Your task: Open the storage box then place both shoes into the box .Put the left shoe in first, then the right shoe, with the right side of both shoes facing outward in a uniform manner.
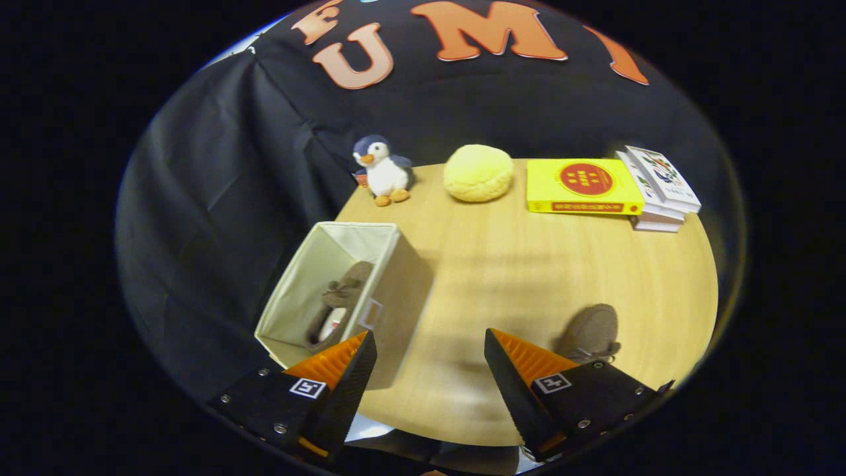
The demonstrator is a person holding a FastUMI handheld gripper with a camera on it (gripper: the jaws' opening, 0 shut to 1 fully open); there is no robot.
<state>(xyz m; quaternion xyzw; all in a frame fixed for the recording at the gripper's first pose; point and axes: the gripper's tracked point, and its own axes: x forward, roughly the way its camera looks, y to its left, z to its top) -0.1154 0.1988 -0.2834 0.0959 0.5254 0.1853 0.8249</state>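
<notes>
The storage box (344,297) was seen standing open at the near left part of the worktop (529,284), its pale lining exposed. One brown shoe (338,303) was lodged inside it, leaned against the box's right-hand wall with its laces visible. The second shoe (590,332) was found lying on the worktop well apart from the box, to the right, partly hidden behind the right finger.

The gripper (429,350) was held above the near edge of the worktop with its fingers spread wide and nothing caught between them; bare wood was seen in the gap. The left finger overlapped the box's near corner in the view, though contact could not be judged.

Along the far edge of the worktop, a plush penguin (383,170) was stood at the left, a round yellow cushion (478,172) just beside it, then a yellow book (583,186), and a small stack of books (657,188) touching that book's right side.
</notes>
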